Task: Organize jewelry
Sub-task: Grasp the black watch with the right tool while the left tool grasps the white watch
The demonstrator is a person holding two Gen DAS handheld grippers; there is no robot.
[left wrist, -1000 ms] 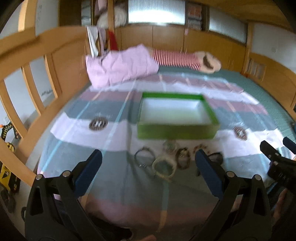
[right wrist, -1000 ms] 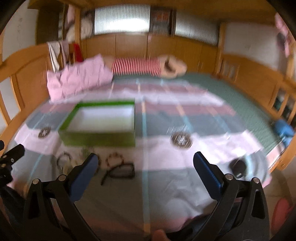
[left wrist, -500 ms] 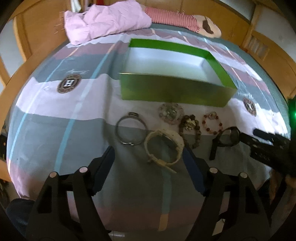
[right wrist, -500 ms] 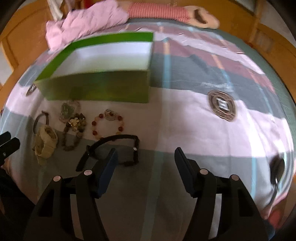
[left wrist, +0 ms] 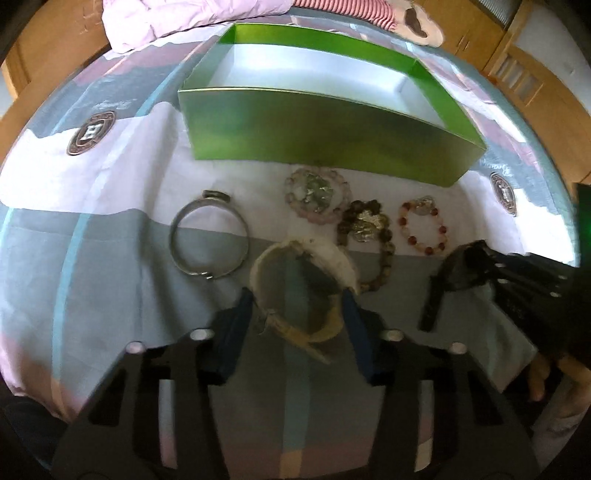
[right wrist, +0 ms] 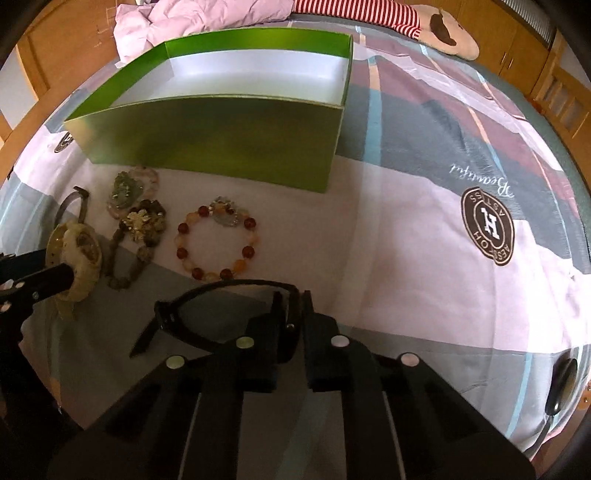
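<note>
Jewelry lies on the bedspread in front of an open green box (left wrist: 317, 129) (right wrist: 207, 133). My left gripper (left wrist: 299, 306) (right wrist: 48, 275) points down over a cream watch (left wrist: 306, 258) (right wrist: 79, 254). Its jaws are closing, the watch is between them and the pads touch the band's sides. My right gripper (right wrist: 293, 306) (left wrist: 491, 266) is shut on a black wristband (right wrist: 207, 291) (left wrist: 436, 295). Loose beside them lie a silver bangle (left wrist: 208, 236), a pink bead bracelet (left wrist: 317, 194), a brown bead bracelet (left wrist: 365, 236) (right wrist: 142, 225) and a red and amber bead bracelet (left wrist: 423, 229) (right wrist: 218, 242).
A pink quilt (right wrist: 199, 14) and a striped plush toy (right wrist: 443, 26) lie behind the box. Wooden bed rails (left wrist: 22, 62) run along both sides. A small dark object (right wrist: 557, 384) sits near the bed's right edge. A person's hand (left wrist: 535, 380) shows low right.
Both grippers came down toward the bed and tipped downward. Their wide jaws narrowed: the left around the cream watch, the right onto the black wristband.
</note>
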